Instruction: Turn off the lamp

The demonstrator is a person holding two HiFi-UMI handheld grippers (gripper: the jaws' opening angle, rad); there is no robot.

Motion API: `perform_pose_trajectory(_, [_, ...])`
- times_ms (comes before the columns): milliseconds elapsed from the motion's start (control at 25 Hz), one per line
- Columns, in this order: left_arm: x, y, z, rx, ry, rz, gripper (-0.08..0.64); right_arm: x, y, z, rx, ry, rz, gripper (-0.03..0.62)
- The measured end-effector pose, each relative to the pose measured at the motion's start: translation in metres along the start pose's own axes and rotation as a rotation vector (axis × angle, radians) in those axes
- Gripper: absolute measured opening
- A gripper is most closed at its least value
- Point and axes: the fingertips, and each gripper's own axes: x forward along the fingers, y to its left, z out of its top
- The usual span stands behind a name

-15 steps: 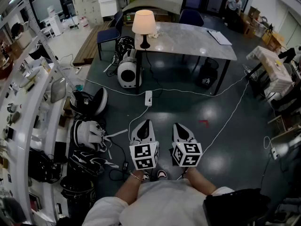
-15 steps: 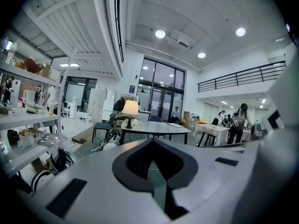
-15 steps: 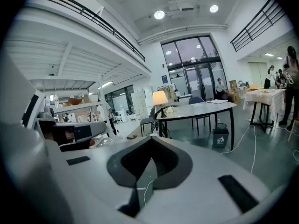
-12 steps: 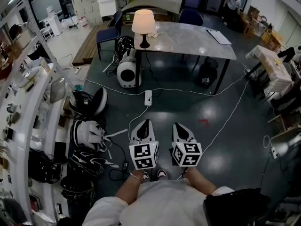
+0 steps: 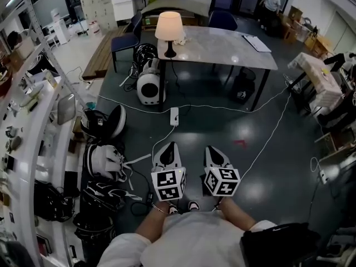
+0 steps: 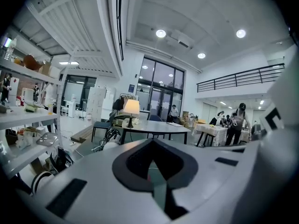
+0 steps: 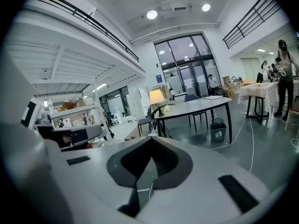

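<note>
Open-plan lab workspace: parts shelving, floor cables, worktables.

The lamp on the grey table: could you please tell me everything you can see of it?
The lamp is lit: its cream, tapered, fabric-looking shade glows warm. Below the shade, a slim dark stem runs down to a small round dark base. It stands upright on the grey table, near the table's left end as the head view shows it. Nothing but the tabletop visibly touches it. Its switch and cord cannot be made out.
</note>
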Motion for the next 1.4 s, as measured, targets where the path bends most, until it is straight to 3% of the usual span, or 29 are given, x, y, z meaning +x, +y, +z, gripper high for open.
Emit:
perform_pose_trajectory(440, [-0.002,0.039,-0.007,-0.004,0.029,-0.028,-0.002,0.01,0.018,-0.018,0.036,0.022,-0.066,-0.002])
perform_pose_trajectory(800, [0.019,0.048,-0.019,0.007,0.057,-0.01,-0.002,0.03,-0.006,-0.032,0.095,0.055,-0.1,-0.002])
perform_pose_trajectory(1400, [0.136,0.035,0.007,0.03,0.064,0.02,-0.002,0.131,-0.063,0.03,0.077,0.047,-0.024,-0.002])
